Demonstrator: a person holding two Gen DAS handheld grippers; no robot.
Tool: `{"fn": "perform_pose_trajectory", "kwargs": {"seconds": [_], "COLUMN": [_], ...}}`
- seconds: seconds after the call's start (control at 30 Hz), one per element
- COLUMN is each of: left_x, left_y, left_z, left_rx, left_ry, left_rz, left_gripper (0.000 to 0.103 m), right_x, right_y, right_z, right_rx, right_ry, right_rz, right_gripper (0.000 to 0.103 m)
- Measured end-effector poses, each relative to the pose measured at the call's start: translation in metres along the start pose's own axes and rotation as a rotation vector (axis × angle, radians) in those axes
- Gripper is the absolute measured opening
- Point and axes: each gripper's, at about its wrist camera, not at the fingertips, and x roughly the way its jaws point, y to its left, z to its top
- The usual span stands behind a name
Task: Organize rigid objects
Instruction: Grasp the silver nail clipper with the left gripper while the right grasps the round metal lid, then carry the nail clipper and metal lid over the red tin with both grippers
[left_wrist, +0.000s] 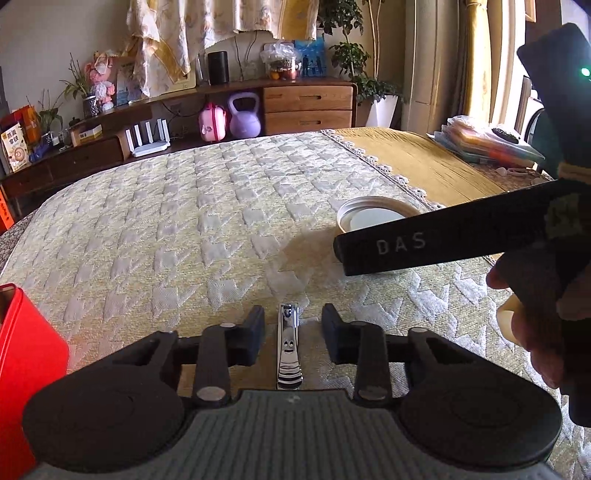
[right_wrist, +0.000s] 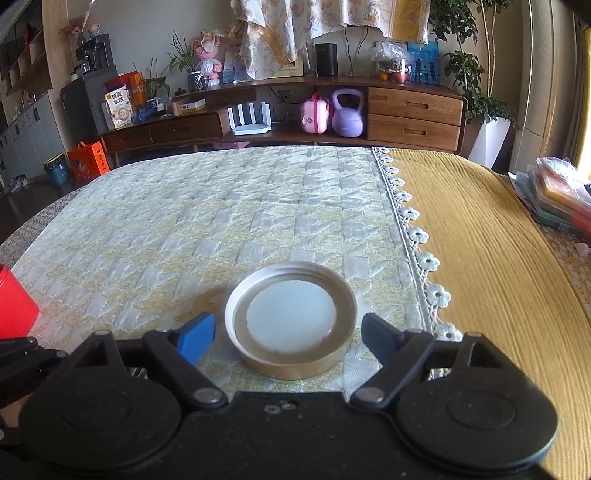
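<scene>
Jaws on both grippers stand wide, nothing gripped. Left gripper (left_wrist: 293, 336) straddles the shiny steel nail clipper (left_wrist: 289, 347) lying flat on the quilted cream bedspread (left_wrist: 184, 221); right gripper (right_wrist: 288, 338) brackets the upturned round metal jar lid (right_wrist: 291, 320).

Risks, as I judge them: the thin clipper sits low on soft fabric, so fingertips may snag the quilt or skate over it; the lid's rim could tip if pinched off-centre.

Room: open bedspread ahead, red tin box (left_wrist: 26, 369) close at left, right gripper's arm crossing near.
</scene>
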Motion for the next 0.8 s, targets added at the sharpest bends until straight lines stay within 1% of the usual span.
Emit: {"fn": "perform_pose_trajectory", "kwargs": {"seconds": [0.07,0.1,0.13,0.17,0.23,0.43,0.63,0.8], "left_x": [0.0,0.0,0.0,0.0,0.0,-0.005,-0.018,-0.037], "left_y": [-0.001,0.0,0.001,0.002,0.004,0.01,0.014,0.019], "left_z": [0.0,0.001,0.001,0.001,0.001,0.001,-0.003,-0.009], "left_rx": [-0.001,-0.005,-0.008,-0.013,-0.017,-0.046,-0.073,-0.084], "left_ry": [0.0,-0.001,0.0,0.001,0.003,0.022,0.043,0.047], "left_rz": [-0.003,-0.006,-0.005,-0.005,-0.002,-0.009,-0.024,-0.039], "left_gripper": [0.027,0.021,0.017,0.016,0.012,0.011,0.011,0.011], "right_x": [0.003,0.003,0.003,0.003,0.002,-0.01,-0.042,-0.069], "right_y": [0.003,0.004,0.005,0.006,0.008,0.011,0.015,0.015], "right_z": [0.001,0.0,0.0,0.0,-0.001,-0.006,-0.018,-0.032], "right_rx": [-0.006,-0.01,-0.014,-0.014,-0.015,-0.018,-0.02,-0.029], "right_ry": [0.001,-0.001,-0.003,-0.004,-0.005,-0.012,-0.016,0.01], "right_rz": [-0.01,-0.017,-0.023,-0.026,-0.032,-0.031,-0.004,0.002], "right_gripper": [0.079,0.077,0.076,0.076,0.076,0.076,0.076,0.076]}}
